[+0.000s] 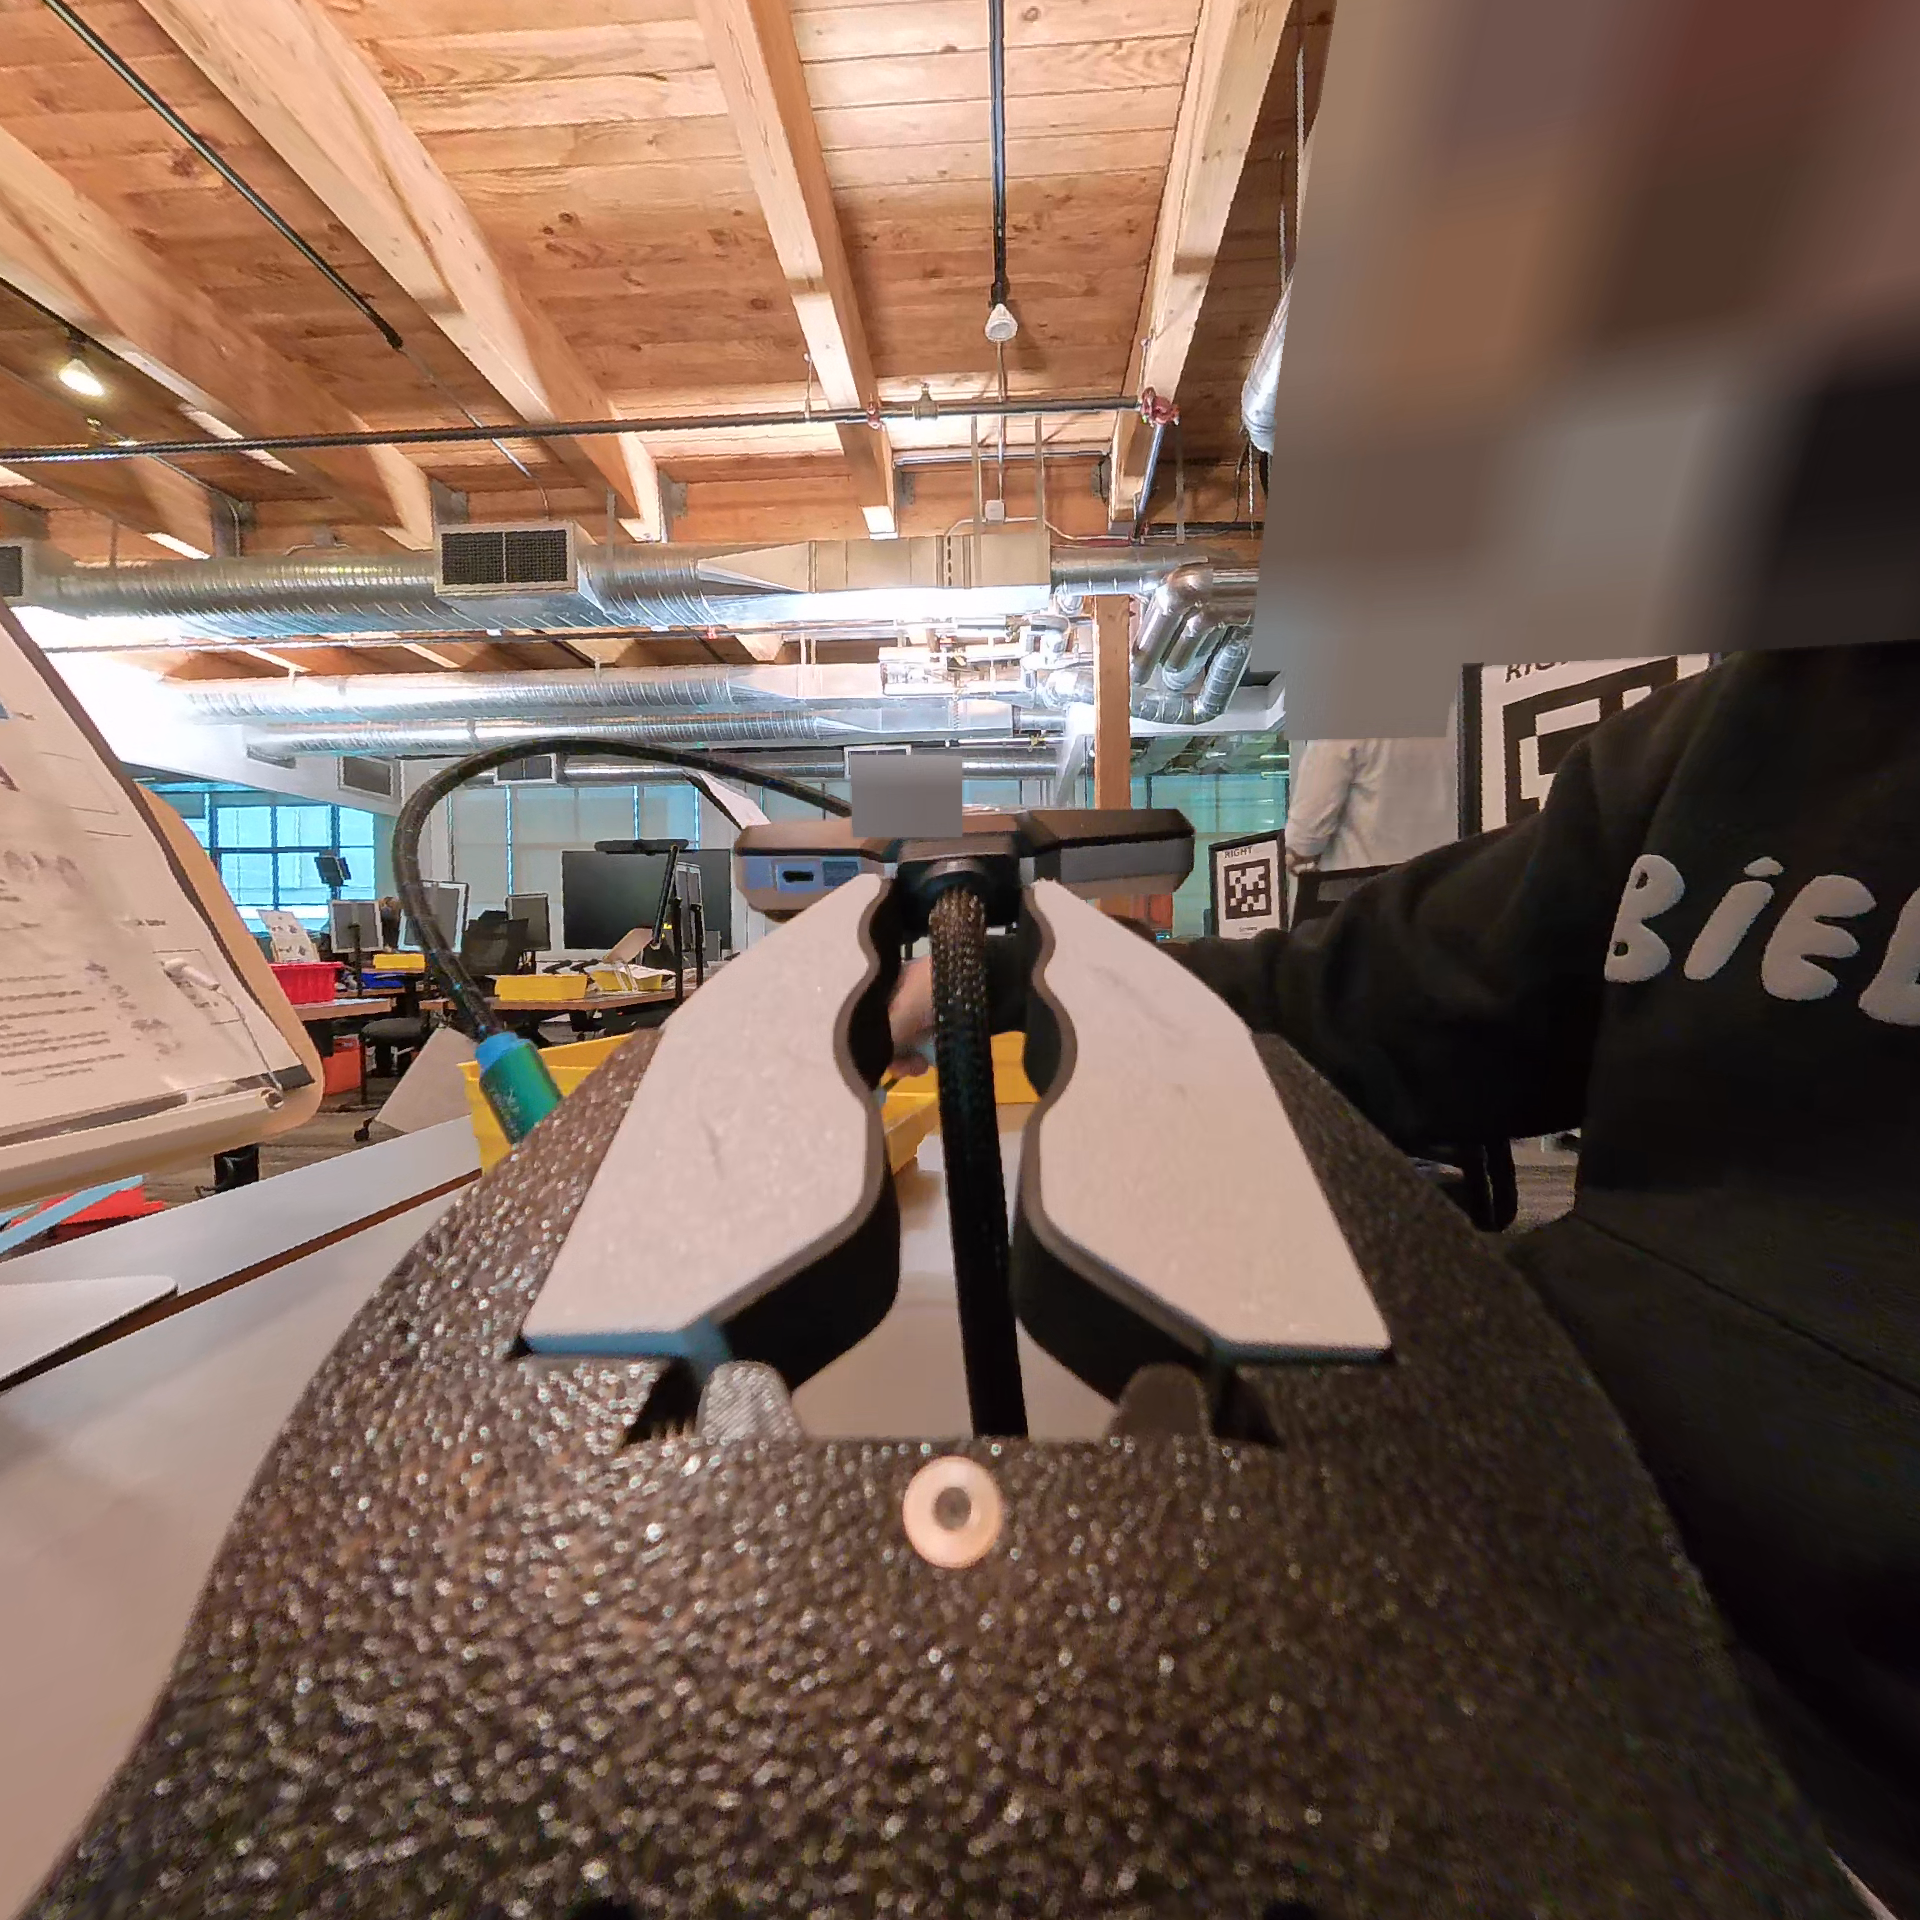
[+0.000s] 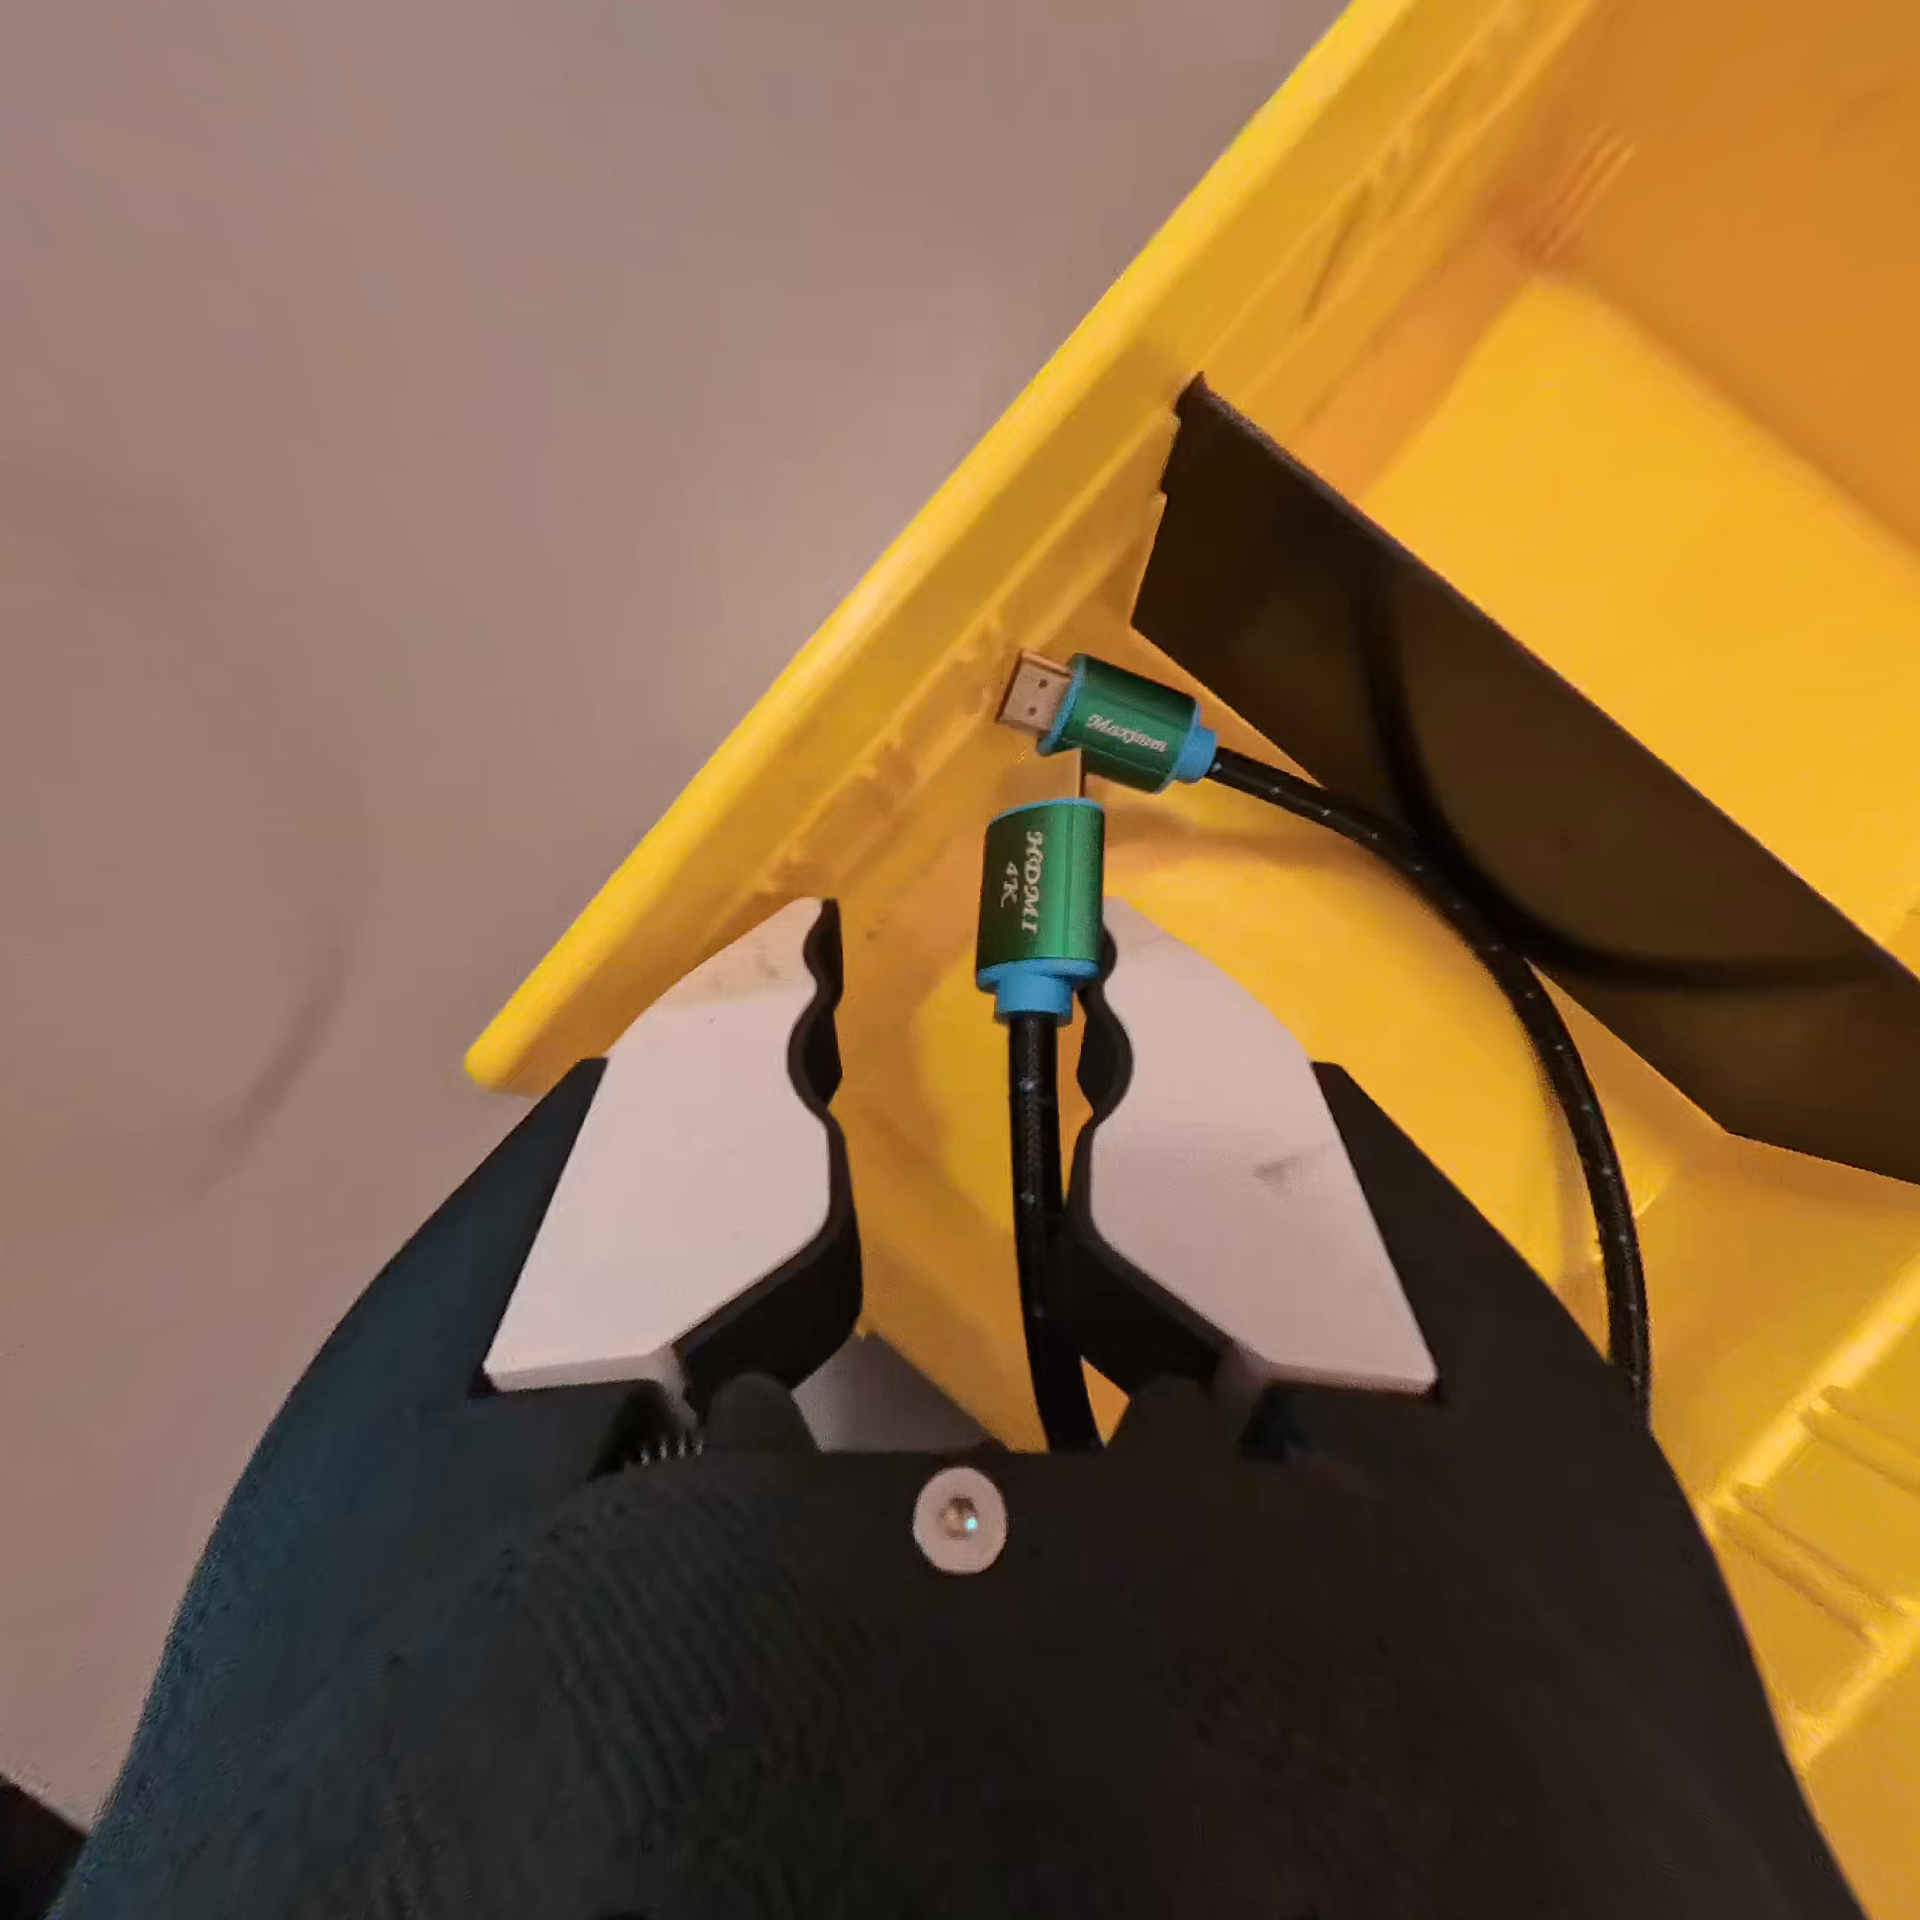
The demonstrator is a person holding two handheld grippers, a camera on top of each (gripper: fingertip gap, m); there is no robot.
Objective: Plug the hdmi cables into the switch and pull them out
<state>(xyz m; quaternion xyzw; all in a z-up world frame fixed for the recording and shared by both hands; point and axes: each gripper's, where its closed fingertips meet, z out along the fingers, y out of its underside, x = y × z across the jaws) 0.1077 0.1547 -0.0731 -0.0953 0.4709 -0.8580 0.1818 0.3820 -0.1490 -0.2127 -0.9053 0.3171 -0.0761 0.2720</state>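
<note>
Holding the HDMI switch (image 1: 966, 857) up, left gripper (image 1: 954, 899) pinches its plug; open right gripper (image 2: 961, 935) should squeeze the green plug (image 2: 1037, 899) straight

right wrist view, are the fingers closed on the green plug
No, the fingers stand apart and the green plug lies between them, over the yellow bin.

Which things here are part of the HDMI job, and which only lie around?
Job:
- flat dark-grey switch box
- black braided cable
- green-and-blue HDMI plug near right gripper
- second green plug
- left gripper

Lying about:
- yellow plastic bin
- document stand
</note>
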